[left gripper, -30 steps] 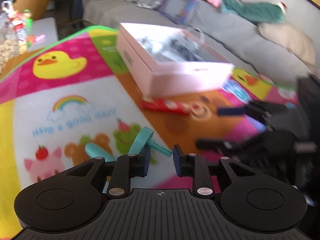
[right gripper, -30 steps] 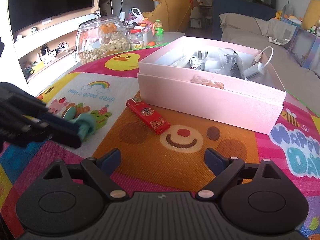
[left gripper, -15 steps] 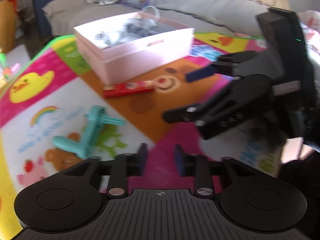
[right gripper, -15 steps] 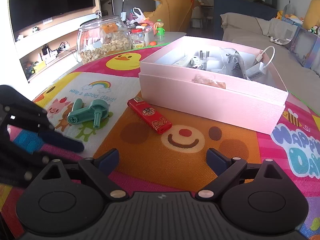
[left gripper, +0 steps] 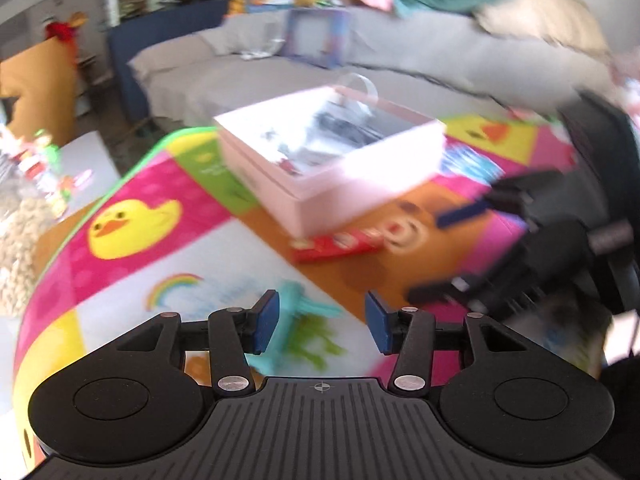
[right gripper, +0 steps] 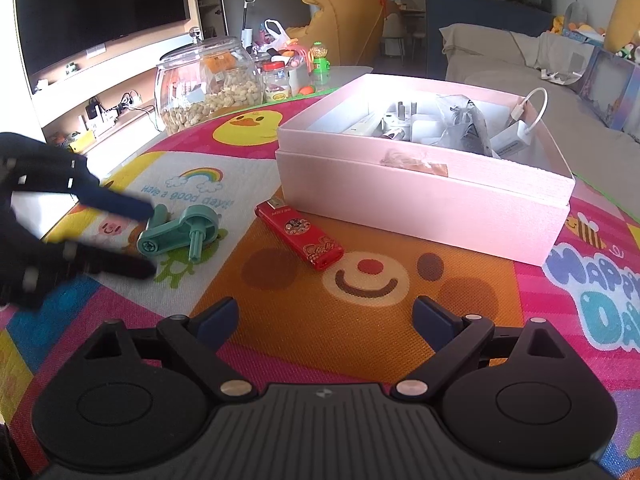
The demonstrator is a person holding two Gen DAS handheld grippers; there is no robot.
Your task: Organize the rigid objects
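Note:
A teal plastic crank part (right gripper: 180, 234) lies on the colourful play mat (right gripper: 360, 344); in the left wrist view it (left gripper: 298, 312) lies just ahead of my left gripper. A red lighter (right gripper: 300, 236) lies beside an open pink box (right gripper: 424, 196) holding white chargers and cables. The lighter (left gripper: 340, 244) and the box (left gripper: 332, 168) also show in the left wrist view. My left gripper (left gripper: 322, 322) is open and empty; in the right wrist view its fingers (right gripper: 116, 204) straddle the teal part's left end. My right gripper (right gripper: 324, 320) is open and empty above the mat's orange bear face.
A glass jar of peanuts (right gripper: 208, 84) and small bottles (right gripper: 276, 80) stand behind the mat. A grey sofa (right gripper: 520, 52) runs behind the box. A shelf with a TV (right gripper: 100, 4) is at the left.
My left gripper has opened wider and swung back toward the teal part, which is now between its fingers' line. The right gripper has stayed still and open.

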